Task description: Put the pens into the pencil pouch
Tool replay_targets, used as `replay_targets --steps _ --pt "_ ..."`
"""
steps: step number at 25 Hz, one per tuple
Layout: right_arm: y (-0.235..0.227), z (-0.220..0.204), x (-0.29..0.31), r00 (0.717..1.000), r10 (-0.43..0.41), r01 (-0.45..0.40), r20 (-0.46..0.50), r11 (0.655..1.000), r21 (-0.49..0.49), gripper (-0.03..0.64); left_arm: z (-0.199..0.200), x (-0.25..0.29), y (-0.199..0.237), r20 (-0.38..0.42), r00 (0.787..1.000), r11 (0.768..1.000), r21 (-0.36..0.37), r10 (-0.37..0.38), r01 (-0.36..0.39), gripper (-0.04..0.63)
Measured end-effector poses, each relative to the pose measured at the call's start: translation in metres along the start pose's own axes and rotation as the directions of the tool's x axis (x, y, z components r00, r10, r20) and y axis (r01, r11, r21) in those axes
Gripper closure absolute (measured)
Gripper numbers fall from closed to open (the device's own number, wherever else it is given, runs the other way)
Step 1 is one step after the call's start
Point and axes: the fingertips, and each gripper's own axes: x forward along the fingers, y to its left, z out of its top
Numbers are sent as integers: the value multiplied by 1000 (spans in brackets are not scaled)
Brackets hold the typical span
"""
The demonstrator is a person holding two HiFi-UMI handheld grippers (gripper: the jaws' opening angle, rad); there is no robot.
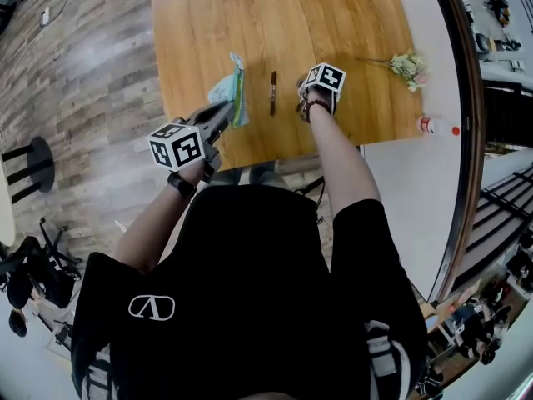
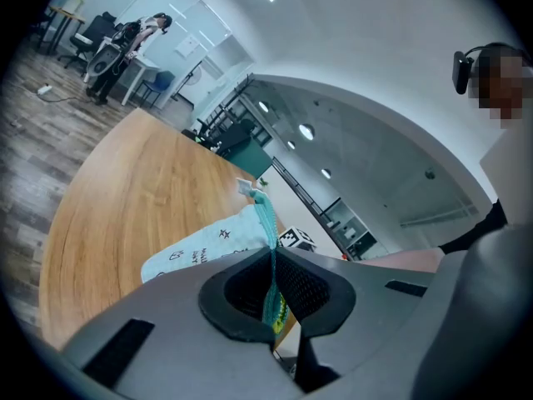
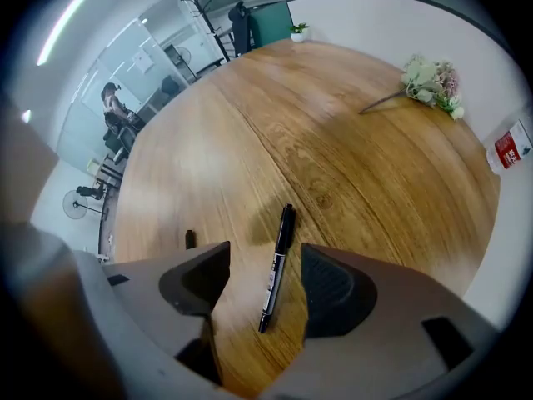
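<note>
- The wooden worktop (image 1: 283,23) fills the upper middle of the head view, which looks steeply down on it.
- Our left tongs (image 2: 273,294) are closed on the pencil pouch, and their pads pinch its teal zipper edge.
- Our right tongs (image 3: 265,265) point down at the worktop with the jaws apart. They straddle a black pen, and neither pad touches it.
- The pencil pouch (image 1: 229,90) is pale blue-green with small printed marks. It stretches from the left tongs out over the worktop near its front edge.
- A sprig of pale flowers (image 1: 408,65) lies near the worktop's right edge, well apart from both tongs.
- A small bottle (image 1: 437,127) with a red label lies on a white surface just past that edge.
- The black pen (image 3: 277,265) lies flat on the wood, outside the pouch.
- A second pen (image 1: 272,92) lies on the worktop between the pouch and the right tongs.
</note>
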Motion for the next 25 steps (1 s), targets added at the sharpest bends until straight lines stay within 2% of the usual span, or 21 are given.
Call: replay_targets --steps 5,10,17,20,23,25 --pt "-9 -5 12 997 -36 36 -70 999 -1 419 2 1 1 0 1000 1000 -10 6 -6 578" --pt "-17 -9 19 991 -90 88 -103 996 -22 562 4 2 6 -1 1000 1000 -12 6 -6 578" --pt "-20 -9 19 992 -84 80 -95 995 -51 571 -1 6 5 -4 1000 1000 -20 2 -2 578" --pt "-16 -3 6 997 -60 58 -51 997 -45 571 -1 6 4 -5 1000 1000 -22 -2 2 578" --pt "-6 20 -21 998 -11 16 64 997 -70 571 0 6 1 -2 1000 1000 -21 -6 6 578" --pt "1 38 -48 988 30 -14 154 995 -101 571 2 7 -4 0 1000 1000 -17 -12 12 578"
